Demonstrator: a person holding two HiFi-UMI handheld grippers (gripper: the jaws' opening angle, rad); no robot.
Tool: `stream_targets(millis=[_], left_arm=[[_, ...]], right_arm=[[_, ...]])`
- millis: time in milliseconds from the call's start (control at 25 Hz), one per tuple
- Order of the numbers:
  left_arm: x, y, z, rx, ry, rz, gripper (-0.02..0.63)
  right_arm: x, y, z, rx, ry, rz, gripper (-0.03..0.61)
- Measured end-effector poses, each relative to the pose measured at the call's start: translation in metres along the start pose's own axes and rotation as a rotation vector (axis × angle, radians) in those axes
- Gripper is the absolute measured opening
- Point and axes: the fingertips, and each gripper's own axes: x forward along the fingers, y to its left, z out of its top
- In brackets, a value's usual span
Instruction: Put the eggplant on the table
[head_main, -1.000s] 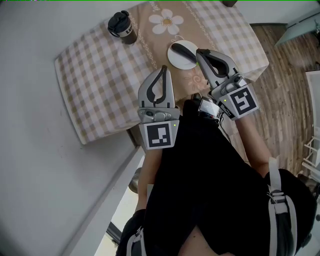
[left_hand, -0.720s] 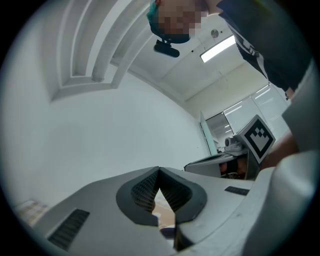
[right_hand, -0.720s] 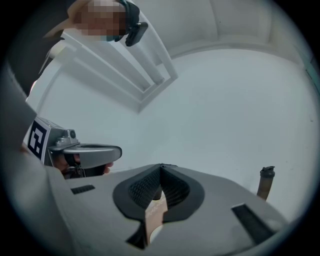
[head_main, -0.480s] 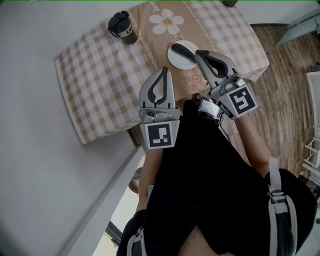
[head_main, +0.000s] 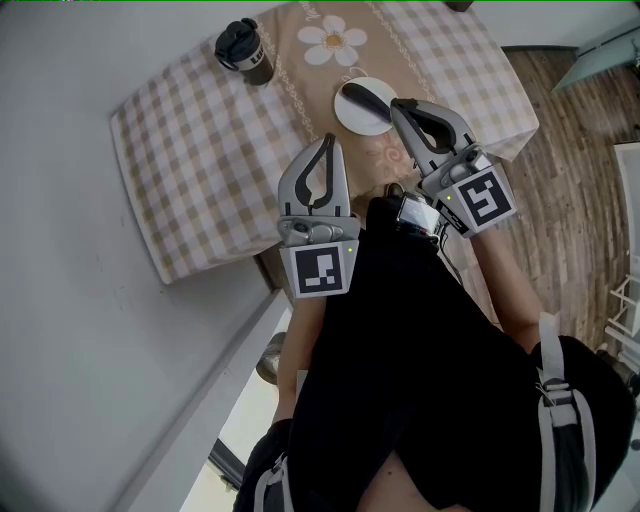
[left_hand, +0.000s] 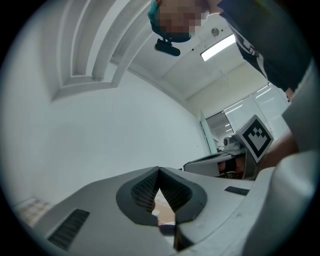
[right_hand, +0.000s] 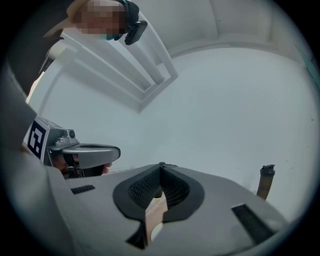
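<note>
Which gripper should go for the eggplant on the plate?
Right. The right gripper sits beside the plate holding the eggplant; the left gripper is farther back. Both are shut.

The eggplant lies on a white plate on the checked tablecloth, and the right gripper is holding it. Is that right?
Not quite: nothing is holding it. The right gripper is shut and empty, as the right gripper view shows. In the head view the eggplant does lie on the white plate on the checked tablecloth.

Nearly nothing changed: left tool (head_main: 329, 140) edged slightly rightward; plate (head_main: 358, 124) sits marginally higher in frame.
</note>
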Motion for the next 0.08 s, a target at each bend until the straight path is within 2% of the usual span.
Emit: stream_targets(millis=[80], left_arm=[[0.0002,-0.0016,-0.0020,-0.001,0.008,-0.001,0.009]], right_arm=[[-0.0003,-0.0006,-0.0011,0.001,0.000,0.002,0.005]])
